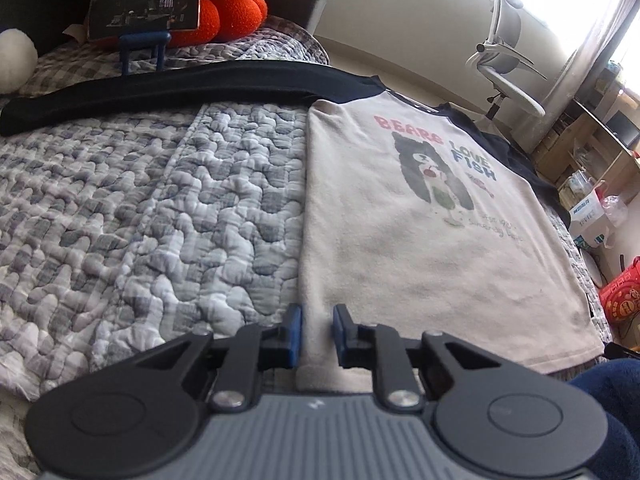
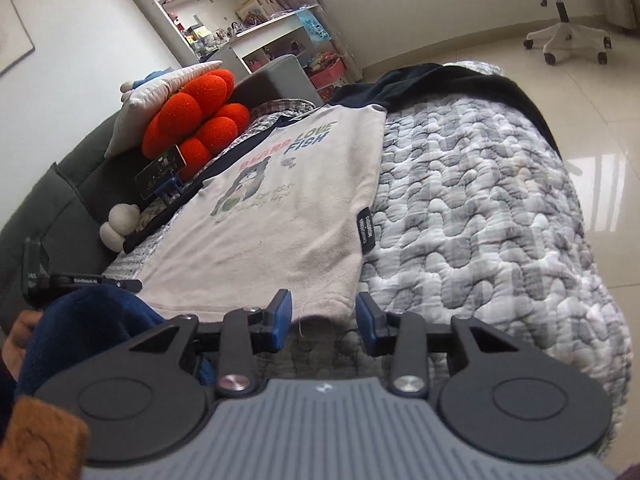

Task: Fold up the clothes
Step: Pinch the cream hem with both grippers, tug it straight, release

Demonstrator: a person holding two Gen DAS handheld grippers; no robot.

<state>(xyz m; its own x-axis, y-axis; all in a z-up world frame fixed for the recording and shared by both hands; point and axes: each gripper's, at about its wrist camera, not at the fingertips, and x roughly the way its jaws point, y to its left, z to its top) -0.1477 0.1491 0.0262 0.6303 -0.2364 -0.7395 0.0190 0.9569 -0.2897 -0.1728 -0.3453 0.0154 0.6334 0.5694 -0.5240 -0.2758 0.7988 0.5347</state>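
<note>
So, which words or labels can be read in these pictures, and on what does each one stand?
"BEARS LOVE FISH": printed on the chest of the shirt.
Script lines under the bear print: too blurred to read.
Black side tag on the shirt's edge: white text, too small.
Phone screen: nothing readable.
Red box: print illegible.

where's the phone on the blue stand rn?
The phone sits at the head of the bed: upper left in the left wrist view, in front of the orange cushion and just past the shirt's dark sleeve.
</note>
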